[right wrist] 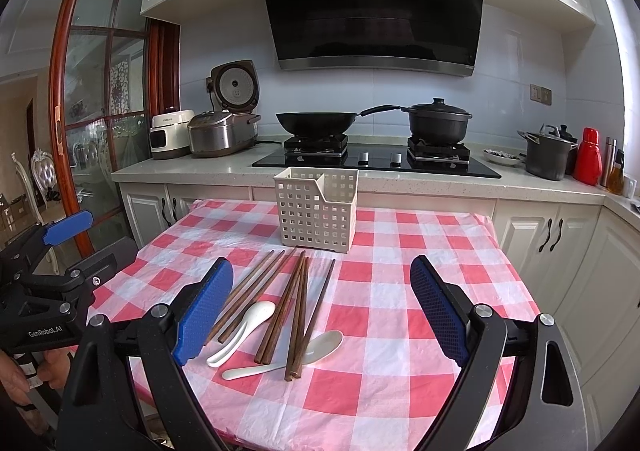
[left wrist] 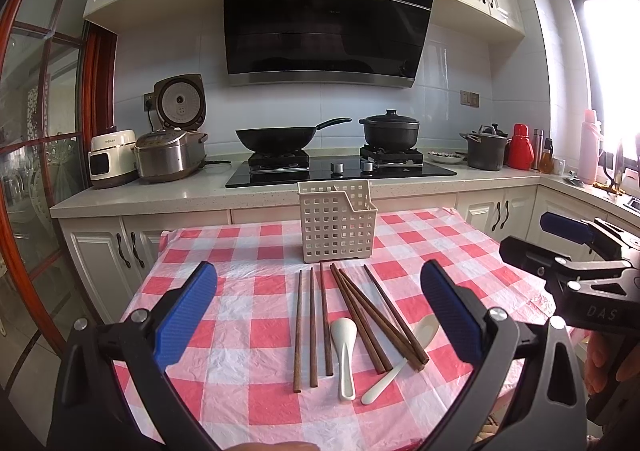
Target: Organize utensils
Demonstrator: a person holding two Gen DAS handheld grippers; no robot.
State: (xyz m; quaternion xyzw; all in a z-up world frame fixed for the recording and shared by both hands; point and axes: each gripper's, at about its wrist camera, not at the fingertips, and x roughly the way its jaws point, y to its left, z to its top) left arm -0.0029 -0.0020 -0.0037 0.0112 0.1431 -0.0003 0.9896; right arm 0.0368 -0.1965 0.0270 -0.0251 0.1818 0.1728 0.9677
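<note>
The left gripper (left wrist: 319, 311) hangs over the checkered tablecloth (left wrist: 248, 403) with jaws wide apart and nothing between them. Wooden chopsticks (left wrist: 312, 327) and two white ceramic spoons (left wrist: 345, 355) lie loose just before the white perforated utensil basket (left wrist: 336, 227). The right gripper (right wrist: 322, 303) is likewise spread and empty.

- The basket (left wrist: 337, 222) is set upright on the table (left wrist: 248, 251), near its far edge.
- The chopsticks (left wrist: 320, 325) are laid on the table just before the basket, fanned towards the near edge.
- One spoon (left wrist: 345, 355) is placed among the chopsticks; the other spoon (left wrist: 400, 361) is partly covered by the right-hand sticks.
- The worktop (left wrist: 180, 191) is found behind the table, with the wok (left wrist: 276, 137) left of the pot (left wrist: 390, 131).
</note>
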